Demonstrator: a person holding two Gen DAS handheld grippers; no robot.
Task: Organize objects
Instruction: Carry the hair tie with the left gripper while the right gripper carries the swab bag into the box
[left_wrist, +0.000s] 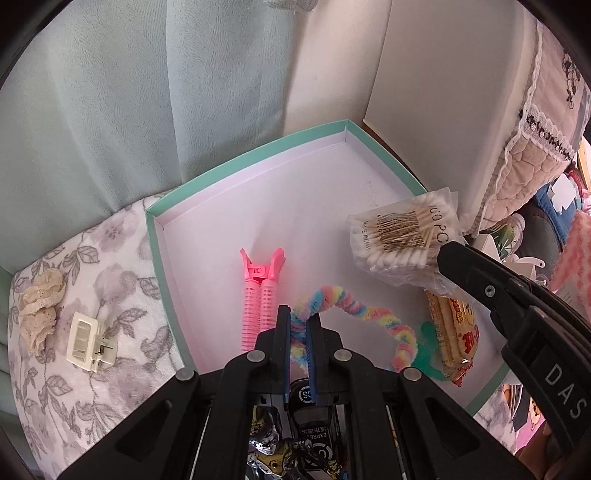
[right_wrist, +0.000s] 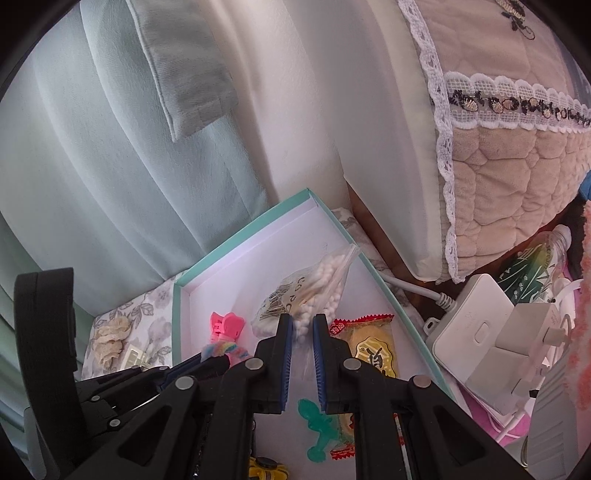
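A teal-rimmed box (left_wrist: 255, 149) with a white floor holds a pink hair clip (left_wrist: 260, 291), a yellow snack packet (left_wrist: 452, 332) and a green toy figure (left_wrist: 428, 332). My left gripper (left_wrist: 298, 321) is shut on a rainbow fuzzy hair loop (left_wrist: 354, 306) just above the box floor. My right gripper (right_wrist: 301, 325) is shut on a clear bag of cotton swabs (right_wrist: 317, 288), which hangs over the box's right side. In the right wrist view the box rim (right_wrist: 240, 236), pink hair clip (right_wrist: 226, 325), snack packet (right_wrist: 373, 350), green toy figure (right_wrist: 314, 424) and left gripper (right_wrist: 207, 360) show.
Left of the box, a cream claw clip (left_wrist: 86, 339) and a lace scrunchie (left_wrist: 38, 299) lie on a floral cloth (left_wrist: 122, 258). A pale curtain (left_wrist: 147, 110) hangs behind. Right of the box sit a white adapter (right_wrist: 476, 332), a bottle (right_wrist: 535, 266) and a quilted cover (right_wrist: 517, 166).
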